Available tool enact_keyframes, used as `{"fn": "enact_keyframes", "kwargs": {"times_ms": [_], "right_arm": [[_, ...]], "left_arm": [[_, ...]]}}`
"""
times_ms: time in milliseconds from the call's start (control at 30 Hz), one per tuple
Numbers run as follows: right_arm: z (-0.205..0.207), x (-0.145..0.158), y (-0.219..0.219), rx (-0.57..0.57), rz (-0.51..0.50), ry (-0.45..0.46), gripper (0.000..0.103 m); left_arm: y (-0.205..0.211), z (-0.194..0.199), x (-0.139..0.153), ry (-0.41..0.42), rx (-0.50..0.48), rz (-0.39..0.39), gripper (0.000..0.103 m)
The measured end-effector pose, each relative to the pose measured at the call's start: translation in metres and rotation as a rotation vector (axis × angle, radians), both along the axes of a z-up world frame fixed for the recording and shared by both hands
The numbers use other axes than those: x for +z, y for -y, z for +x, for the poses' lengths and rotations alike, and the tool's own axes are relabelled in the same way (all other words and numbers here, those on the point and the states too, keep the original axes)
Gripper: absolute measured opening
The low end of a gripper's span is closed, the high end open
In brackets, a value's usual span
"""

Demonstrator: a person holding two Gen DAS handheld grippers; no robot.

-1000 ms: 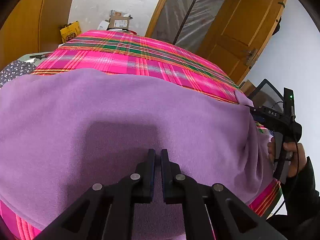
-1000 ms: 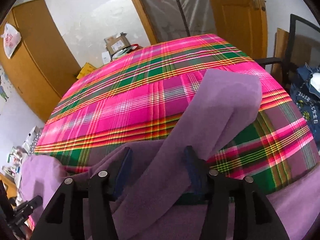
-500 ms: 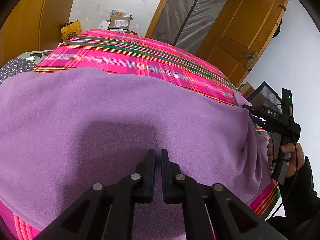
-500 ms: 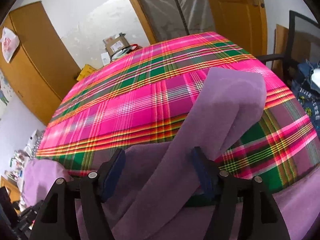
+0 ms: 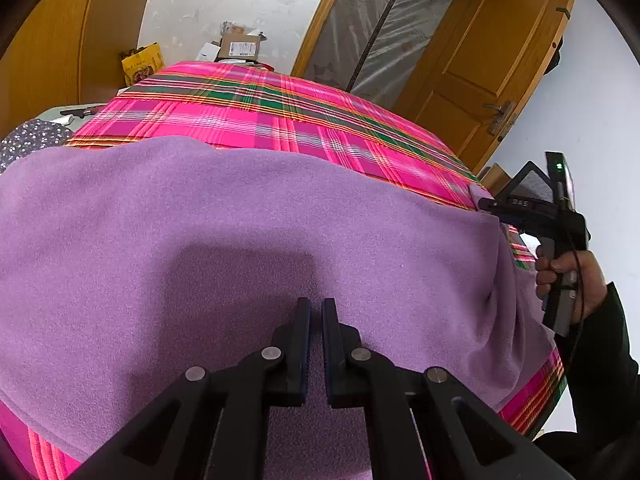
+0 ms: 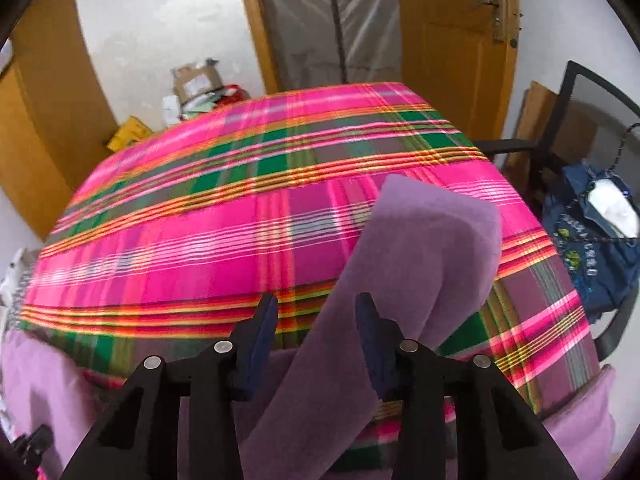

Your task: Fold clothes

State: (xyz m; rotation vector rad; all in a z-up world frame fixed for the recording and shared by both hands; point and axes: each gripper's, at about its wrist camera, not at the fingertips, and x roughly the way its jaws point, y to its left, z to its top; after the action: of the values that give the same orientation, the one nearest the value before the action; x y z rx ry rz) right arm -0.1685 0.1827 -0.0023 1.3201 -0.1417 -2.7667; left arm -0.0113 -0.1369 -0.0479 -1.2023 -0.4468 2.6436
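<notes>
A purple fleece garment (image 5: pixel 248 240) lies spread over the near part of a table covered with a pink plaid cloth (image 5: pixel 280 120). My left gripper (image 5: pixel 316 308) hovers low over the garment's middle with its jaws almost together and nothing between them. My right gripper (image 6: pixel 316 306) is open, and the garment's purple sleeve (image 6: pixel 420 256) runs up between its fingers and lies on the plaid cloth (image 6: pixel 200 248). The right gripper also shows at the garment's right edge in the left wrist view (image 5: pixel 486 202), held by a hand.
Orange wooden doors (image 5: pixel 480 64) and a plastic-covered doorway stand behind the table. Cardboard boxes (image 5: pixel 238 46) sit on the floor at the far end. A black chair (image 6: pixel 580 128) with blue clothing (image 6: pixel 592 248) stands at the right of the table.
My right gripper has opened wider and let go of the sleeve, and it has shifted and turned slightly over the table. My left gripper has stayed almost still.
</notes>
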Motion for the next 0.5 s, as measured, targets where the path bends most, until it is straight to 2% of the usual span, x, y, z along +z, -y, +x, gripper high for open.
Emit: {"fn": "enact_keyframes", "kwargs": {"times_ms": [167,200,300,400,500], "right_arm": [[-0.011,-0.010,0.000,-0.027,0.032,0.037,0.041],[-0.013,-0.012,0.000,-0.032,0.039,0.044,0.038],[-0.012,-0.014,-0.003,-0.056,0.077,0.043,0.013],[-0.011,-0.014,-0.010,-0.060,0.057,0.040,0.005],[-0.006,-0.009,-0.020,-0.073,0.023,0.012,0.004]], "left_arm": [[0.000,0.000,0.000,-0.003,-0.001,-0.002,0.005],[0.000,0.000,0.000,-0.004,-0.001,-0.002,0.005],[-0.001,0.000,0.000,-0.004,-0.002,-0.001,0.005],[-0.001,0.000,-0.001,-0.003,-0.004,-0.006,0.005],[-0.001,-0.001,-0.001,-0.002,-0.006,-0.010,0.005]]}}
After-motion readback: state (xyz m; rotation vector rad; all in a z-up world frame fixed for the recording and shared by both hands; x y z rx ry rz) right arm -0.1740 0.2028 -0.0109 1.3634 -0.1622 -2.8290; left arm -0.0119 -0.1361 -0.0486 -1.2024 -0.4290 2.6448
